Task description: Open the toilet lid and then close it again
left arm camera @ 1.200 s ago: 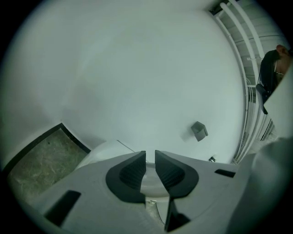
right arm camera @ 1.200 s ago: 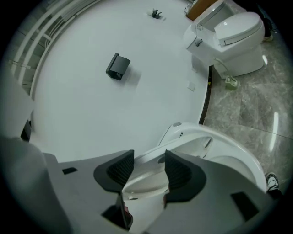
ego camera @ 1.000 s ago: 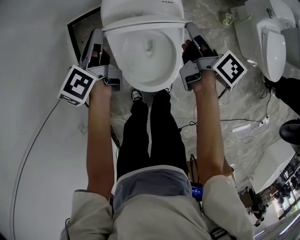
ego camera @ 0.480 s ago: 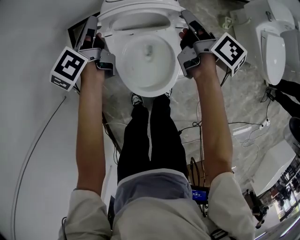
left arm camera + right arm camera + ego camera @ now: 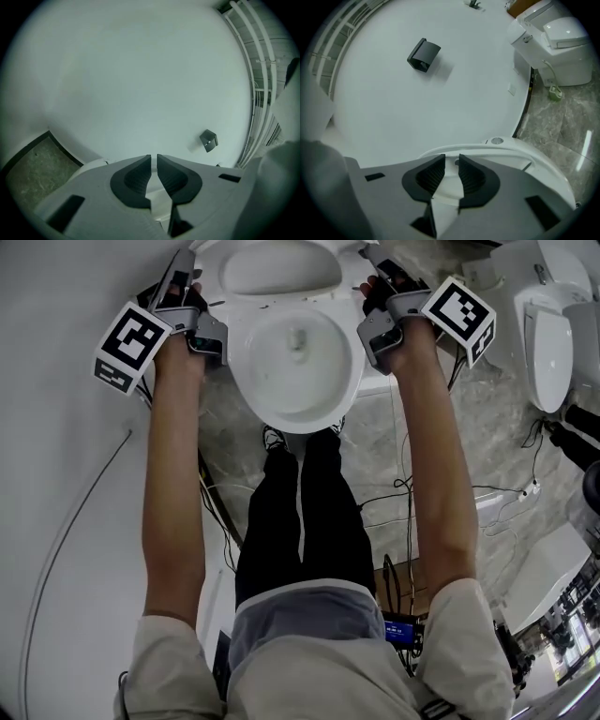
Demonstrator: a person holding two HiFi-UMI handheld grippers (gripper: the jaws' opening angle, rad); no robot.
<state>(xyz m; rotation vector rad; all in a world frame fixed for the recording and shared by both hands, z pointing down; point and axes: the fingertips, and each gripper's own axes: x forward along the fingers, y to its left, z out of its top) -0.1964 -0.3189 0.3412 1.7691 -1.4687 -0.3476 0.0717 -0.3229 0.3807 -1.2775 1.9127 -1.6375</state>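
Observation:
The white toilet's lid stands raised at the top of the head view, its underside showing above the open bowl. My left gripper reaches along the lid's left side. Its jaws have been closing to a thin slit, with no thing I can make out gripped. On the lid's right side is my right gripper. Its jaws have just been closing and keep a narrow gap. The toilet's white rim shows through that gap, and the pads do not visibly press on it.
A second white toilet stands to the right on the marble floor, with cables trailing across it. The white wall runs along the left and behind the toilet and carries a small dark bracket. The person's legs stand before the bowl.
The lid has swung from tilted over the bowl's back up to fully raised. Both grippers have moved away from the person, toward the wall, alongside it.

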